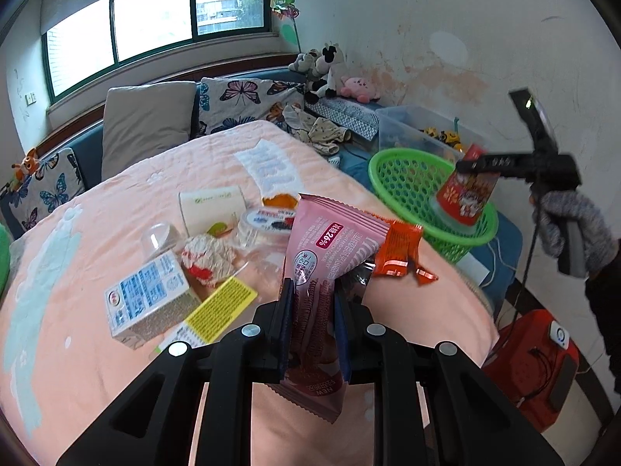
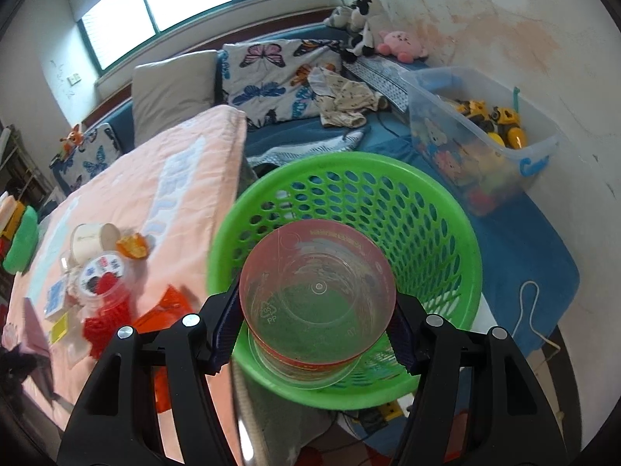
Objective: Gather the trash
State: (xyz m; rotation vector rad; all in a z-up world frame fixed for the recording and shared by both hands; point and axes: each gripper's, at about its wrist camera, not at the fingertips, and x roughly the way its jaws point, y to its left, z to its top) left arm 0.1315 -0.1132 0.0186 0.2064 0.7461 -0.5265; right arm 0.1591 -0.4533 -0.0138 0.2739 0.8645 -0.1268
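Observation:
My left gripper (image 1: 310,295) is shut on a pink cookie wrapper (image 1: 330,240), held above the peach bedspread (image 1: 116,369). Beyond it lie an orange wrapper (image 1: 399,248), a blue-and-white carton (image 1: 151,299), crumpled paper (image 1: 207,258), a yellow label (image 1: 221,306), a clear plastic tub (image 1: 264,225) and a paper cup (image 1: 211,207). My right gripper (image 2: 316,334) is shut on a clear plastic cup with a red label (image 2: 318,299), held over the green mesh basket (image 2: 438,213). In the left wrist view that cup (image 1: 465,198) hangs above the basket (image 1: 399,178), held by the right gripper (image 1: 475,169) in a gloved hand (image 1: 562,225).
A clear bin of toys (image 2: 485,136) stands by the wall behind the basket. Pillows (image 1: 147,124), plush toys (image 1: 322,66) and clothes (image 1: 318,132) lie at the bed's head. A red appliance (image 1: 535,365) sits on the floor at the right.

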